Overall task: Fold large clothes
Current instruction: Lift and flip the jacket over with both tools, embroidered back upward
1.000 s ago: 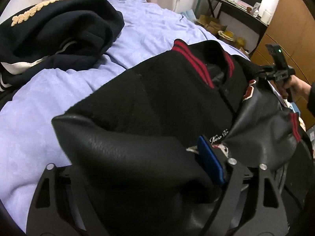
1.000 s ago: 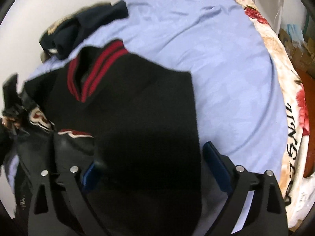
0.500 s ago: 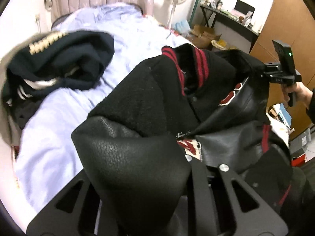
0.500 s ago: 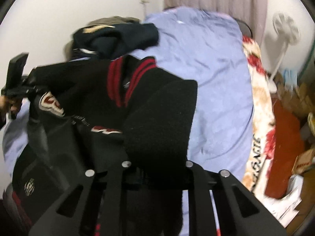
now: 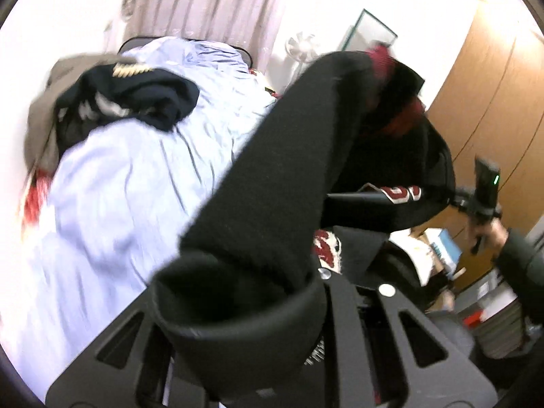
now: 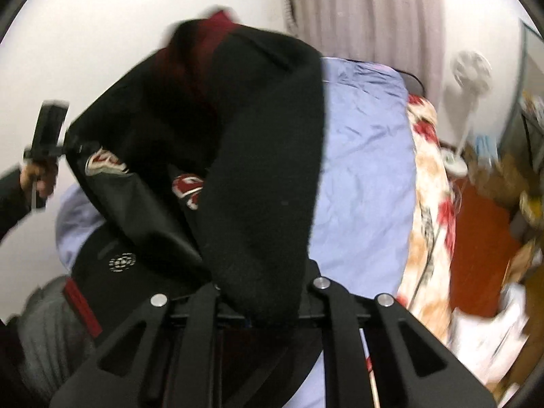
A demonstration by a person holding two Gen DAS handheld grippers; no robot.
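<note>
A black varsity jacket (image 5: 289, 176) with red-striped collar, leather sleeves and red patches hangs lifted between both grippers above the bed. My left gripper (image 5: 272, 292) is shut on one edge of it; fabric covers the fingertips. My right gripper (image 6: 265, 292) is shut on the other edge of the jacket (image 6: 265, 156), which drapes over the jaws. The right gripper also shows in the left wrist view (image 5: 482, 190), and the left gripper in the right wrist view (image 6: 47, 142), each held high with the jacket stretched between.
A bed with a pale blue sheet (image 5: 129, 183) lies below. A dark navy garment pile (image 5: 129, 95) sits at its far left. A floral blanket (image 6: 428, 183) runs along the bed's right side. A fan (image 6: 469, 74), wooden wardrobe (image 5: 493, 102) and floor clutter stand nearby.
Both grippers have closed on the jacket and lifted it up off the bed; the views now tilt toward the curtain and wall.
</note>
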